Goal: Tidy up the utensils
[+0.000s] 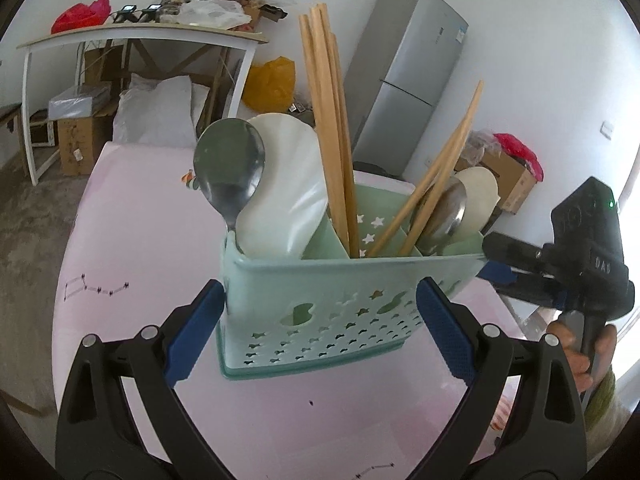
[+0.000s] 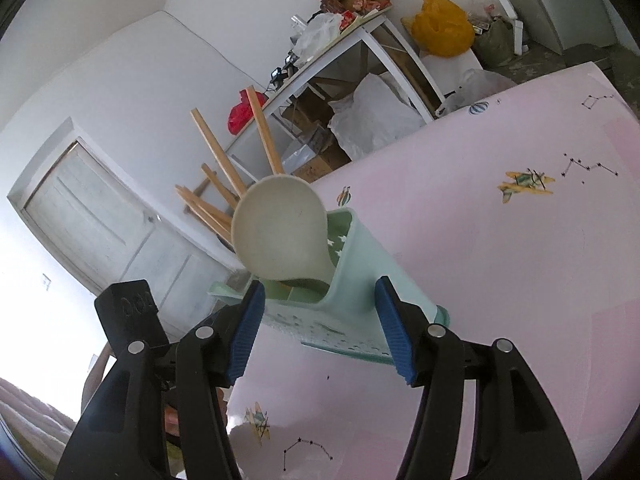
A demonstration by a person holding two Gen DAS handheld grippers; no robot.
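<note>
A mint-green utensil caddy [image 1: 320,312] with star cut-outs stands on the pink table [image 1: 140,232]. It holds a metal spoon [image 1: 230,168], a white plastic spoon [image 1: 288,188], wooden chopsticks [image 1: 332,140], and a second metal spoon [image 1: 448,208] and white spoon [image 1: 480,196] at its right end. My left gripper [image 1: 320,326] is open with its blue pads on either side of the caddy's front. My right gripper [image 2: 320,328] is open around the caddy's [image 2: 356,280] end, below a white spoon [image 2: 280,228]. The right gripper also shows in the left wrist view [image 1: 496,260].
A white side table [image 1: 132,40] piled with clutter stands behind the pink table, with cardboard boxes [image 1: 80,136] and bags under it. A grey fridge [image 1: 408,76] and a yellow bag [image 1: 272,84] stand against the back wall. A white door [image 2: 104,220] shows in the right wrist view.
</note>
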